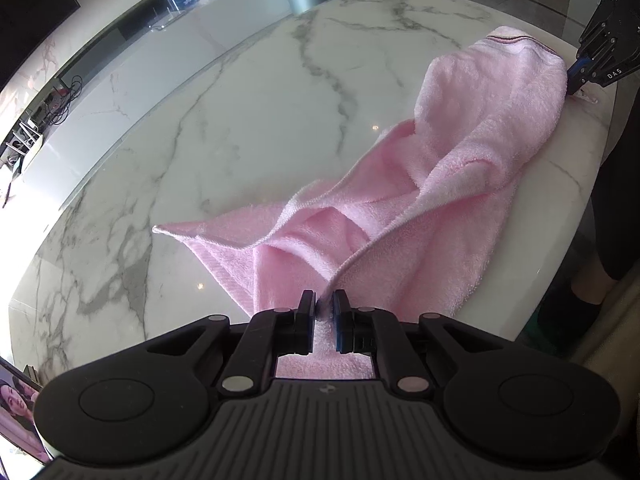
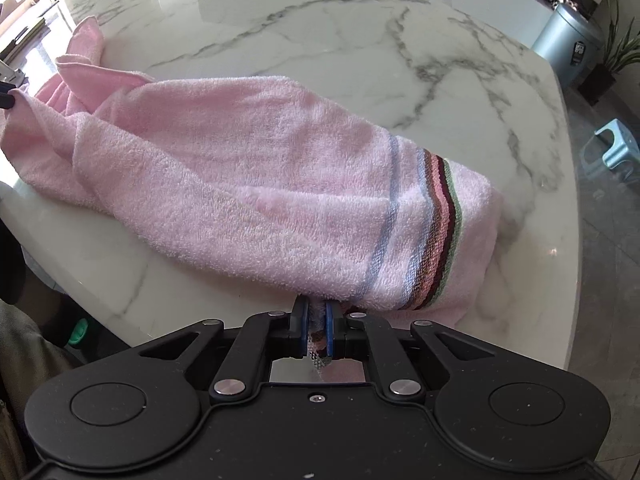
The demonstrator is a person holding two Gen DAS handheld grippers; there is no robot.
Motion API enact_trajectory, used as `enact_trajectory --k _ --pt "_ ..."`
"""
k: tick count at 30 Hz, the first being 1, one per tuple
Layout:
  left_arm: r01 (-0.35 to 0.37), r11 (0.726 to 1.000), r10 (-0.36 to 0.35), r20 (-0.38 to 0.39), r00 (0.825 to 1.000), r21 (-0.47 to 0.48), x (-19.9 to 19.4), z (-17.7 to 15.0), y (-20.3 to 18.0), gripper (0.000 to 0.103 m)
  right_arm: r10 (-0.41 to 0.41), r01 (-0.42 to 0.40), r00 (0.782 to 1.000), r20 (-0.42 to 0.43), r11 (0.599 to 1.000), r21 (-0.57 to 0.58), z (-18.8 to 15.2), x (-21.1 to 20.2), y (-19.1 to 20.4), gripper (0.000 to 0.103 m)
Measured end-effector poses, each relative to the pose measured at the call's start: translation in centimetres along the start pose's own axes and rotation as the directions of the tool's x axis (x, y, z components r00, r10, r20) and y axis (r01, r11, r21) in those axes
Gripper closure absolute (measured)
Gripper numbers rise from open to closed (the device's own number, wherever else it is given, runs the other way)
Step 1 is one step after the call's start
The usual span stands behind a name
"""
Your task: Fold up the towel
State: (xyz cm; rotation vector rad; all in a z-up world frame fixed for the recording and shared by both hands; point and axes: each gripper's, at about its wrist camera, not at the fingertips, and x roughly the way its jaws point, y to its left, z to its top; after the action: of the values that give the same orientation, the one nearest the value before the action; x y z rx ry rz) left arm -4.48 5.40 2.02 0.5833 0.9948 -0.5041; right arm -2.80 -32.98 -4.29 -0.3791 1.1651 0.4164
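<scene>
— Across the marble desk (image 1: 208,92), what's lying there?

— A pink towel (image 1: 460,184), bunched and twisted along the near edge of the desk, from about seven o'clock round to three in the left wrist view. It is nowhere near flat; one loose corner sticks out toward nine o'clock.

— And the two grippers?

— Both clamped on it. The left gripper (image 1: 323,307) has its pads pressed together on a hem at one end, with pink cloth pinched between them. The right gripper (image 2: 317,312) is closed on the striped end; you can see the fringe of the coloured band (image 2: 436,224) squeezed between its blue pads (image 2: 329,332). From the left camera, the right gripper sits at about two o'clock, at the towel's far end.

— How do you reckon the cloth will behave?

— Soft, light terry, I'd say. It sags and creases wherever nothing supports it, so the middle will droop when both ends go up. It looks grippy rather than slippery, and nothing about it is fragile.

— Best place to hold it?

— At the corners or right on the hem, where the edge is stitched and thicker. A pinch mid-cloth would only drag up a bundle. I'd guess it needs pulling taut between the two grips before any fold will lie straight.
</scene>
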Motion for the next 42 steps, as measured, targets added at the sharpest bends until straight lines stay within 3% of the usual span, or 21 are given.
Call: enact_trajectory --k 13,23,35,38,42 --pt "-0.093 0.994 0.097 0.062 0.993 -0.061 -2.4 0.5 0.5 0.097 -0.060 0.058 0.990 0.126 0.998 0.013 0.6 -6.0 -0.5 0.097" --pt "-0.156 0.985 0.166 0.140 0.976 -0.080 -5.2 1.8 0.7 0.099 -0.171 0.178 0.956 0.238 0.984 -0.010 1.5 -10.3 0.5 0.099" --pt "-0.277 0.958 0.286 0.235 0.929 -0.073 -12.2 5.8 1.7 0.100 -0.276 0.302 0.870 0.408 0.953 0.001 3.8 -18.6 0.5 0.100" --pt "-0.300 0.951 0.308 0.264 0.914 -0.071 -13.9 6.8 2.0 0.100 -0.308 0.339 0.836 0.454 0.941 0.013 4.2 -21.1 0.5 0.100" --pt "-0.355 0.932 0.357 0.310 0.881 -0.065 -16.3 8.6 2.3 0.100 -0.354 0.395 0.786 0.506 0.918 0.029 5.1 -24.2 0.4 0.100"
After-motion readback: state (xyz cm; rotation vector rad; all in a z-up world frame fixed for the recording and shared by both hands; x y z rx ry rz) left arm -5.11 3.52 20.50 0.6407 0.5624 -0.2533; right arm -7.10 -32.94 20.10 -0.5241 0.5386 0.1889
